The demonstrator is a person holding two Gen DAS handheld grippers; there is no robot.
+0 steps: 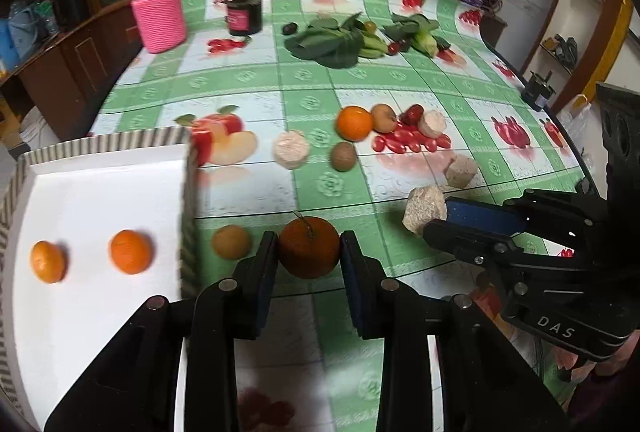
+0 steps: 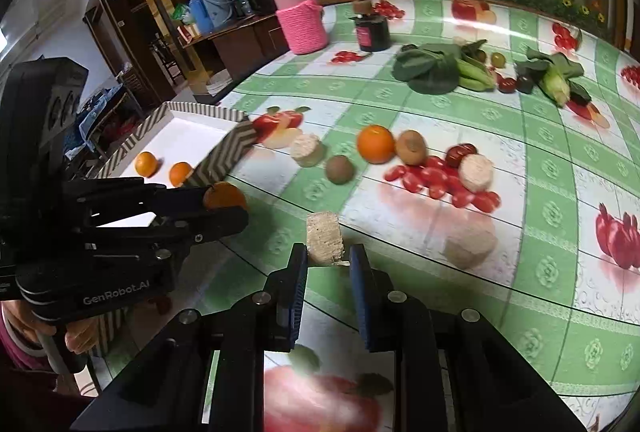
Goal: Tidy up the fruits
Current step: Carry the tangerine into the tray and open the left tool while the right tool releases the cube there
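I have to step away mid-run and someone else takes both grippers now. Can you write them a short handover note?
Left gripper: shut on a dark orange, just right of the tray.
Right gripper: jaws around a beige block, whether clamped is unclear.
Done: two oranges lie in the tray.
Left: one bright orange and two brown fruits remain on the table.

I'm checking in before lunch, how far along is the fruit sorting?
Done: two oranges lie in the white tray. In hand: the left gripper is closed on a third orange, and the right gripper holds a beige block. Left: another orange, brown fruits and a red one on the table.
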